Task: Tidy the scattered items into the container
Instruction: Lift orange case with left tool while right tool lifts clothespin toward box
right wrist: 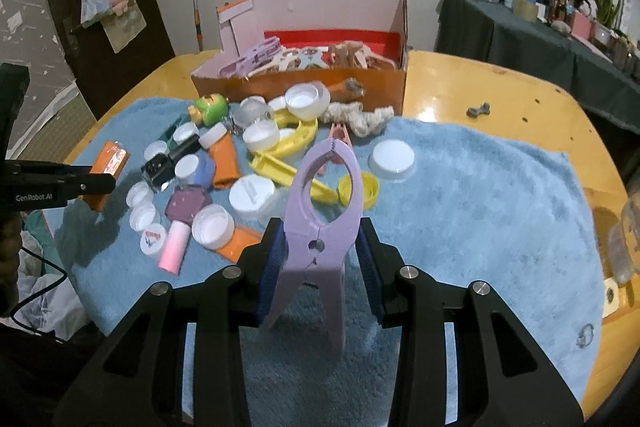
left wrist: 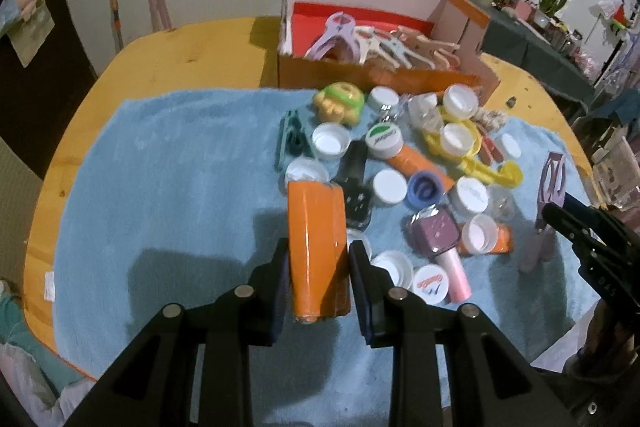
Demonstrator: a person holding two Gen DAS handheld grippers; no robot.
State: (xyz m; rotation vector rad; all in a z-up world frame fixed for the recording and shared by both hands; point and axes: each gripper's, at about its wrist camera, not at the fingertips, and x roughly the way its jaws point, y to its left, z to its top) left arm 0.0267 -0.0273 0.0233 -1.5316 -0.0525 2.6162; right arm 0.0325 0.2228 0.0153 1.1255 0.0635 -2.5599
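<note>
An orange cardboard box (left wrist: 360, 75) stands at the far side of the table and holds several large clips; it also shows in the right wrist view (right wrist: 304, 83). My left gripper (left wrist: 320, 251) is shut on an orange packet (left wrist: 318, 243), held above the blue towel. My right gripper (right wrist: 320, 231) is shut on a lilac clothes clip (right wrist: 324, 211), held above the towel; the clip also shows in the left wrist view (left wrist: 550, 187). Scattered items lie on the towel: white caps (right wrist: 392, 155), a yellow clip (right wrist: 288, 163), a pink-handled toy microphone (left wrist: 440, 243).
A blue towel (right wrist: 480, 207) covers the round wooden table (right wrist: 520, 99). A green and yellow toy (left wrist: 338, 103), a black bottle (left wrist: 354, 183) and a rope knot (right wrist: 360, 117) lie near the box. A cluttered dark shelf (right wrist: 560, 27) stands at the right.
</note>
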